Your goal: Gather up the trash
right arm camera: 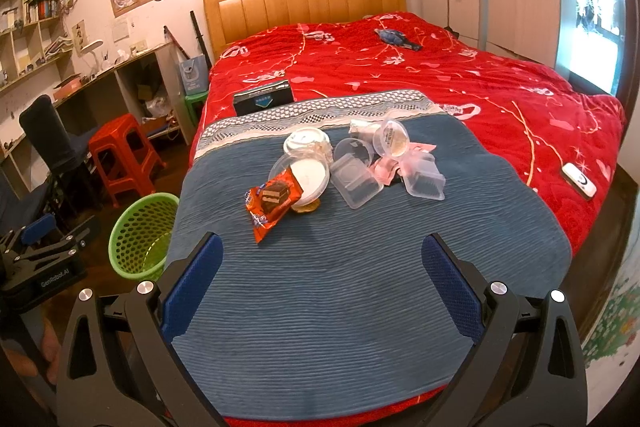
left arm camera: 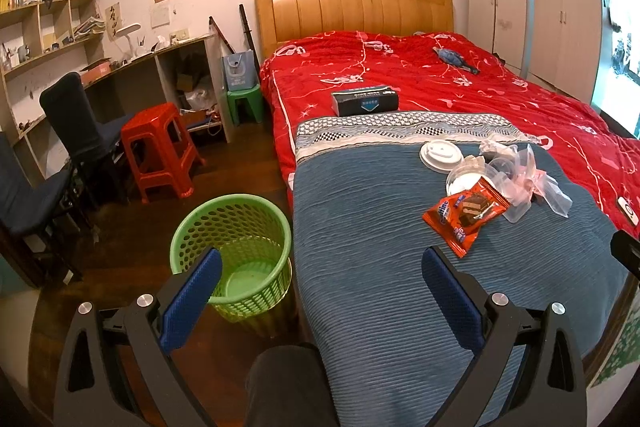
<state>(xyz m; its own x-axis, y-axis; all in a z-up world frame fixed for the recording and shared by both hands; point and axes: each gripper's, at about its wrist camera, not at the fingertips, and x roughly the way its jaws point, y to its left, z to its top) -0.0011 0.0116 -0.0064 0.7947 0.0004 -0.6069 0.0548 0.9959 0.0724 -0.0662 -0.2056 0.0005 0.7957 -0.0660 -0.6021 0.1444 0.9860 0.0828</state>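
Note:
A heap of trash lies on the blue blanket (right arm camera: 320, 299) at the foot of the bed: an orange snack wrapper (right arm camera: 272, 205), a white lid (right arm camera: 306, 143), a round clear tub (right arm camera: 304, 175), clear plastic boxes (right arm camera: 356, 181) and a small round cup (right arm camera: 391, 138). My right gripper (right arm camera: 322, 243) hangs open over the blanket, short of the wrapper. The left gripper (left arm camera: 322, 259) is open above the bed's left edge, with the wrapper (left arm camera: 466, 215) ahead to its right. A green mesh basket (left arm camera: 240, 219) stands on the floor beside the bed, under the left finger.
A black tissue box (left arm camera: 365, 99) and a blue toy (left arm camera: 454, 59) rest on the red quilt, a white device (right arm camera: 579, 180) near its right edge. A red stool (left arm camera: 160, 147), dark chairs (left arm camera: 80, 123) and a desk crowd the left. A person's leg (left arm camera: 288, 383) shows below.

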